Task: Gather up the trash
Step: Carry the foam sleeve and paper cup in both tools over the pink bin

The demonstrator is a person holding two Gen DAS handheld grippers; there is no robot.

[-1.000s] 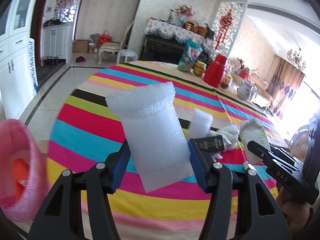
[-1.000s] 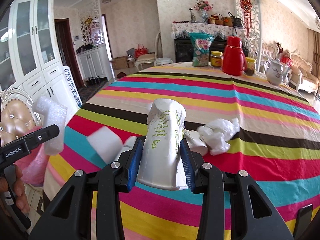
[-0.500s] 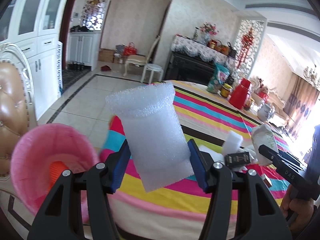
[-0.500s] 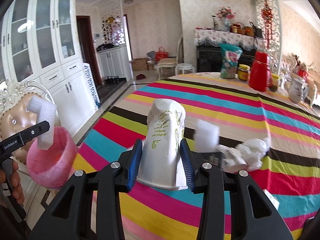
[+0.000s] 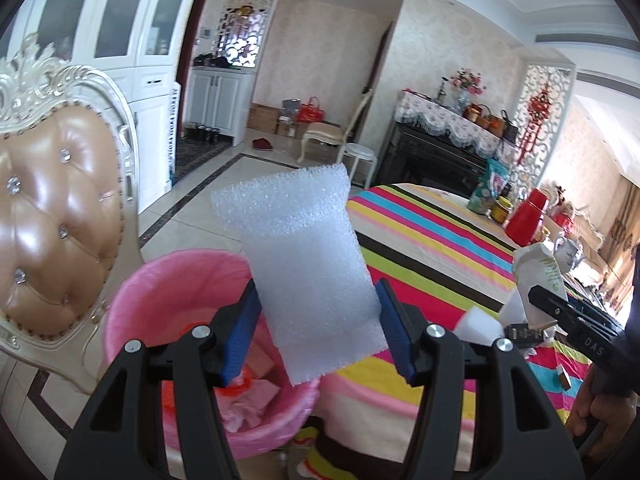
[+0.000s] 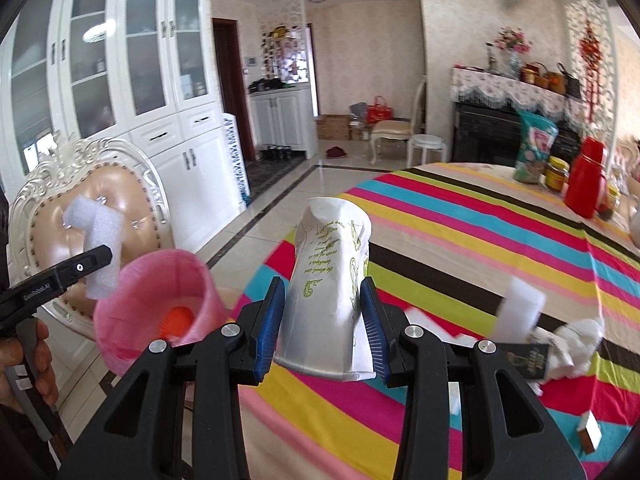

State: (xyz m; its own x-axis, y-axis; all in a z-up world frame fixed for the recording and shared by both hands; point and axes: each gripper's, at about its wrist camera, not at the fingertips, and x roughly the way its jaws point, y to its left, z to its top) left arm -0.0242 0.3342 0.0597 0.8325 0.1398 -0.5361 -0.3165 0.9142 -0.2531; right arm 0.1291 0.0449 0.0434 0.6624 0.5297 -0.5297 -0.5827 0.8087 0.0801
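My left gripper (image 5: 318, 330) is shut on a white foam piece (image 5: 304, 264) and holds it just above the rim of a pink-lined trash bin (image 5: 172, 280) beside the table; the bin holds pink and orange trash. My right gripper (image 6: 324, 328) is shut on a crumpled white paper cup (image 6: 328, 292) above the striped tablecloth (image 6: 480, 224). The right wrist view also shows the left gripper with the foam piece (image 6: 100, 252) over the bin (image 6: 160, 296). A white foam block (image 6: 518, 308), a dark small box (image 6: 528, 356) and crumpled white tissue (image 6: 576, 340) lie on the table.
An ornate tan leather chair (image 5: 56, 216) stands right behind the bin. A red thermos (image 6: 584, 180), a jar (image 6: 558, 168) and a snack bag (image 6: 534, 152) stand at the table's far side. White cabinets (image 6: 120, 80) line the left wall.
Both grippers have swung left off the table toward the bin. The left gripper with the foam now hangs over the bin's rim; the right still holds the cup.
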